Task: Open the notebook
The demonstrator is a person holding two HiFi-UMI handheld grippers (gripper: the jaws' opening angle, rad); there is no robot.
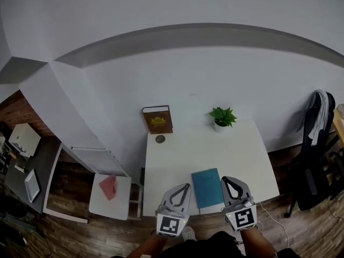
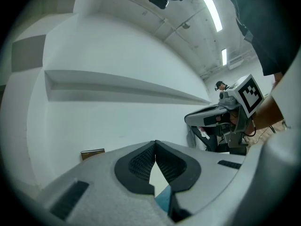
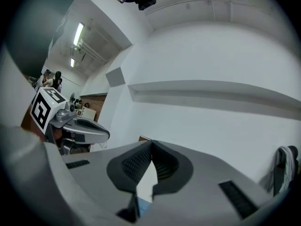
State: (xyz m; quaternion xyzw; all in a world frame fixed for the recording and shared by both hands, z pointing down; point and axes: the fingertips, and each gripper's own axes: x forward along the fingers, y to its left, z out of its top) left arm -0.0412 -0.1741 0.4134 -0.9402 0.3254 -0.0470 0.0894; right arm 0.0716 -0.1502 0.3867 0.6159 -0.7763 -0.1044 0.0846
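Note:
A teal notebook [image 1: 207, 187] lies closed on the white table [image 1: 177, 160], near its front edge. My left gripper [image 1: 187, 185] is shut and empty just left of the notebook. My right gripper [image 1: 224, 178] is shut and empty just right of it. Both point level across the table toward the wall. In the left gripper view the jaws [image 2: 155, 142] meet at the tips, and a teal sliver of the notebook [image 2: 163, 200] shows below them. The jaws [image 3: 151, 143] also meet in the right gripper view, where a faint blue edge of the notebook [image 3: 143, 204] shows.
A brown book [image 1: 157, 119] stands against the wall at the table's back left, with a small round object [image 1: 160, 139] in front of it. A potted plant [image 1: 222, 117] sits at the back right. A low white side table [image 1: 110, 195] is left; a chair with clothing [image 1: 314, 155] is right.

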